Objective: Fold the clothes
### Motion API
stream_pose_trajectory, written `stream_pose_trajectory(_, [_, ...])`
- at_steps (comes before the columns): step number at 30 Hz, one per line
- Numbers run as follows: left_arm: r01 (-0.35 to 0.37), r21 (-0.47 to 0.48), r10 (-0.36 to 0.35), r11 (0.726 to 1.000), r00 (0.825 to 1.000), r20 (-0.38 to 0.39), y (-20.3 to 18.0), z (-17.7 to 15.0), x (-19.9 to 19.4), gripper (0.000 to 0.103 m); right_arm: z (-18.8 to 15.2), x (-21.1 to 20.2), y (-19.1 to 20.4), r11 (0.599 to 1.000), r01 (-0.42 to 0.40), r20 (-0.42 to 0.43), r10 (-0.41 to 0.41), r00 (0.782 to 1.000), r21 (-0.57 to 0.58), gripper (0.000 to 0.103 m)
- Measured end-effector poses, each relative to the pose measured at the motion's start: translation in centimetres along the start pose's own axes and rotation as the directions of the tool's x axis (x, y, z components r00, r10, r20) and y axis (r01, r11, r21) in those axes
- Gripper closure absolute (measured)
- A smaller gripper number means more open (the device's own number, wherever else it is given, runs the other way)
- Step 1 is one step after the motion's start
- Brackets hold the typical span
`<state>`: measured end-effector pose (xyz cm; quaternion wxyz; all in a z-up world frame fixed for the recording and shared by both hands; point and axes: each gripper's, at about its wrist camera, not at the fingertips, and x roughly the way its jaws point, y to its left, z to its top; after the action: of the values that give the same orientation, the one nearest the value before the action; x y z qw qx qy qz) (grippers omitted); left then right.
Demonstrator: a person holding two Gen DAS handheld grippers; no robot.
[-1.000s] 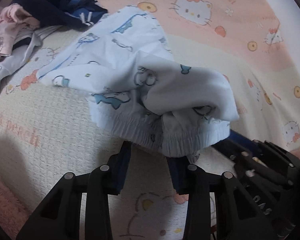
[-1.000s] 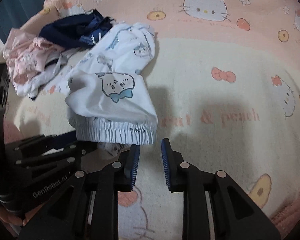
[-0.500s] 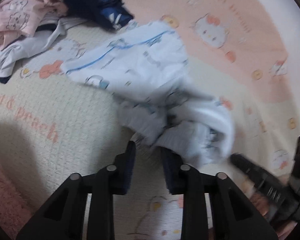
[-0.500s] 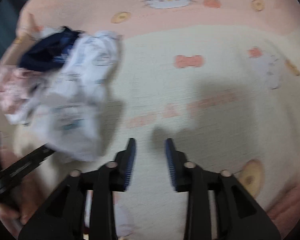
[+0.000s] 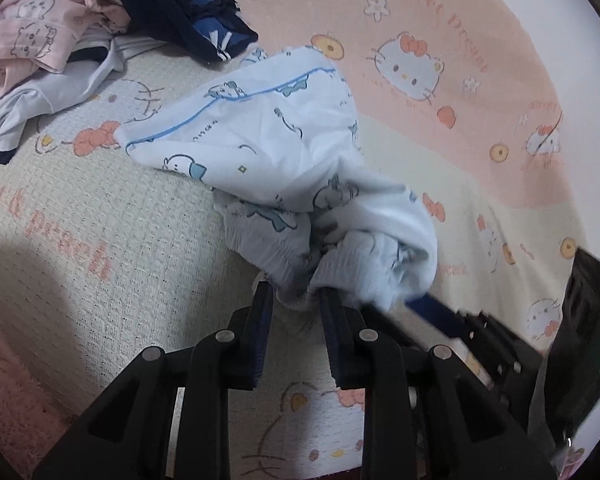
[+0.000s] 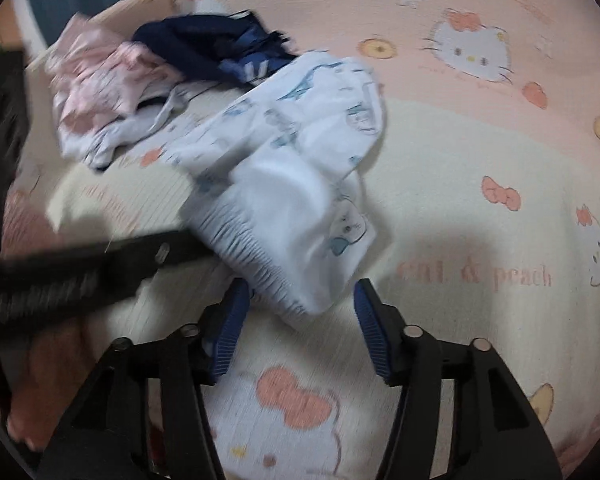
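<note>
White shorts with blue cartoon prints [image 5: 284, 160] lie bunched on the bed, with the elastic waistband toward me. My left gripper [image 5: 296, 292] has its fingers narrowly apart, with a fold of the waistband between the tips; a firm grip is not clear. In the right wrist view the shorts [image 6: 296, 184] sit just ahead of my right gripper [image 6: 300, 296], which is wide open with the waistband's edge between its blue pads. The left gripper's body [image 6: 80, 272] shows blurred at the left.
A pile of other clothes sits at the far left: a pink printed garment [image 5: 40, 40], a navy one [image 5: 172, 4] and a white one [image 5: 48, 96]. The Hello Kitty blanket [image 5: 480, 184] covers the bed. The right gripper's body [image 5: 520, 360] lies at lower right.
Both grippers swung away and came back to the waistband. The right gripper opened wide from nearly shut. The shorts shifted and bunched more.
</note>
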<state>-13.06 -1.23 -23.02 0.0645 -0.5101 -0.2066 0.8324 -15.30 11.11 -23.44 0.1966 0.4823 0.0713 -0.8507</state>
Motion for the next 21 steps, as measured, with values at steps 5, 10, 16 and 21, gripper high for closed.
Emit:
stream_pose_trajectory(5, [-0.111, 0.074, 0.113, 0.991, 0.993, -0.018, -0.4, 0.1, 1.3, 0.075, 0.0, 0.8, -3.0, 0.971, 0.235, -0.028, -0.234, 0.972, 0.046, 0.072])
stream_pose_trajectory(10, [-0.124, 0.041, 0.123, 0.991, 0.992, 0.023, 0.3, 0.9, 0.3, 0.071, 0.1, -1.0, -7.6, 0.973, 0.108, -0.043, -0.101, 0.994, 0.202, 0.071])
stream_pose_trajectory(16, [-0.050, -0.017, 0.051, 0.999, 0.998, 0.031, 1.6, 1.9, -1.1, 0.071, 0.4, -2.5, -2.5, 0.989, -0.147, -0.035, 0.147, 0.989, 0.003, 0.052])
stream_pose_trajectory(21, [-0.112, 0.014, 0.111, 0.994, 0.993, 0.035, 1.6, 2.0, -2.2, 0.071, 0.2, -0.8, -0.3, 0.998, -0.004, -0.025, 0.002, 1.000, -0.070, 0.051])
